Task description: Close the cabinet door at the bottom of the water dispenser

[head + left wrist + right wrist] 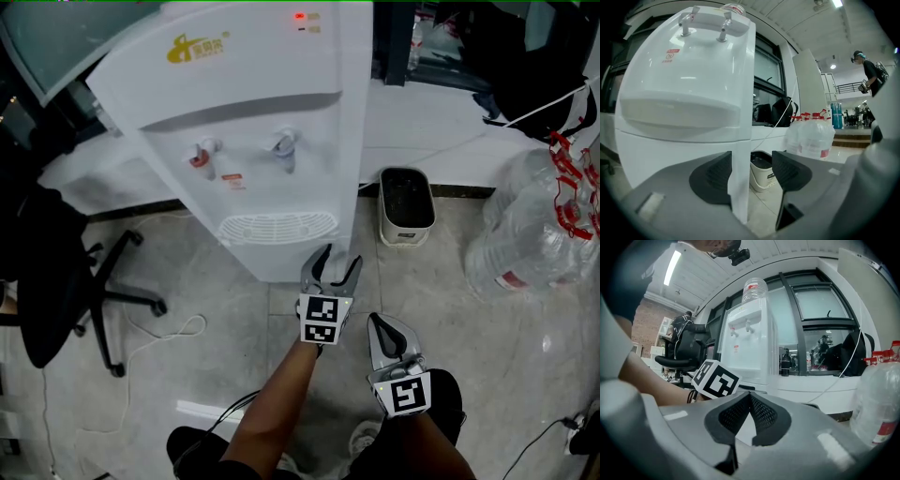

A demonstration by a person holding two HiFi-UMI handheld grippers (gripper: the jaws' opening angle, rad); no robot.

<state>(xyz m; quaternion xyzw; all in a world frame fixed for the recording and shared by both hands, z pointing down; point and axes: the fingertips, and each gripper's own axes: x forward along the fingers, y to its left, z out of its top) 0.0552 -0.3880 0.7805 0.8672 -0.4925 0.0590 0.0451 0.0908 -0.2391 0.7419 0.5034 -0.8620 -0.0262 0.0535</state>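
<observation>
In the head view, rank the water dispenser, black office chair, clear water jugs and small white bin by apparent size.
Largest: water dispenser.
Next: black office chair and clear water jugs. They look about alike, and both are cut off by the frame edge, so I won't rank them.
Smallest: small white bin.

White water dispenser (pixel 253 122), upright on grey floor (pixel 234 375) against window ledge (pixel 441 122); yellow logo, red and blue taps, slotted drip grille. Cabinet door (pixel 661 154) plain white, below seam at base; right edge vertical. Fully shut or ajar: cannot tell.
</observation>
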